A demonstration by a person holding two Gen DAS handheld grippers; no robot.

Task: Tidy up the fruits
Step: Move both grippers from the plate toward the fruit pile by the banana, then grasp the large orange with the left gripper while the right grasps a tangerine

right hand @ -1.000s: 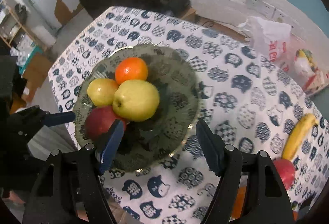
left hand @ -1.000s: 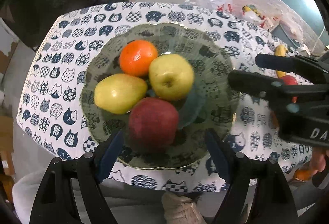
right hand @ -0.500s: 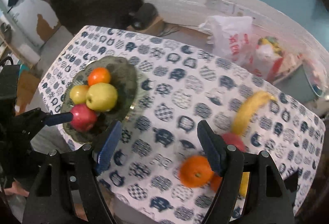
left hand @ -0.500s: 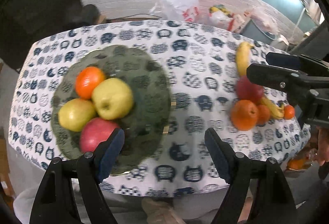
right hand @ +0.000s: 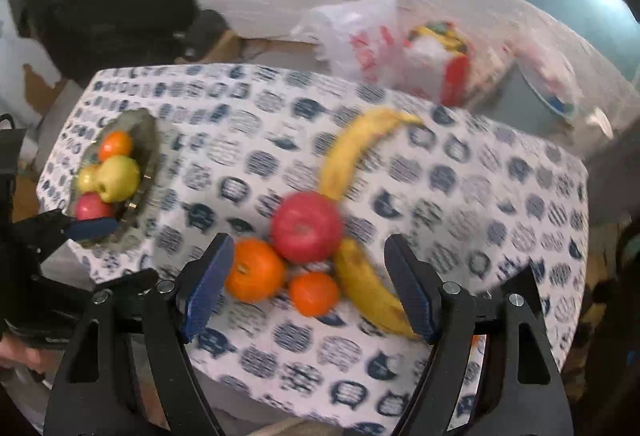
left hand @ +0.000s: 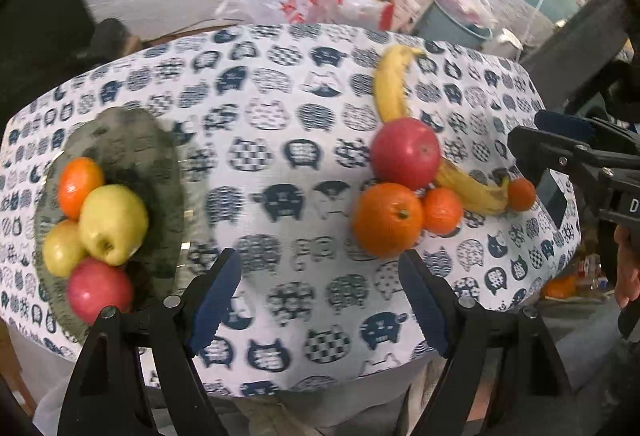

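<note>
Item one, loose fruit: from my right hand-held gripper (right hand: 306, 286), a cluster sits just ahead of the open fingers, a large orange (right hand: 255, 270) by the left finger, a red apple (right hand: 307, 227) beyond it, a small orange (right hand: 314, 293) nearest me, a banana (right hand: 370, 294) by the right finger, a second banana (right hand: 358, 150) farther out. Its jaws have just been opening; nothing is gripped. Item two, the green plate (left hand: 132, 148): left of my left hand-held gripper (left hand: 320, 294), carrying an orange (left hand: 79, 185), a yellow-green apple (left hand: 113, 222), a yellow fruit (left hand: 60, 250) and a red apple on the plate (left hand: 99, 294). Left jaws are wide apart and empty, over bare cat-print tabletop (left hand: 280, 164). Beyond the tabletop: plastic bags (left hand: 280, 2) on the floor.
</note>
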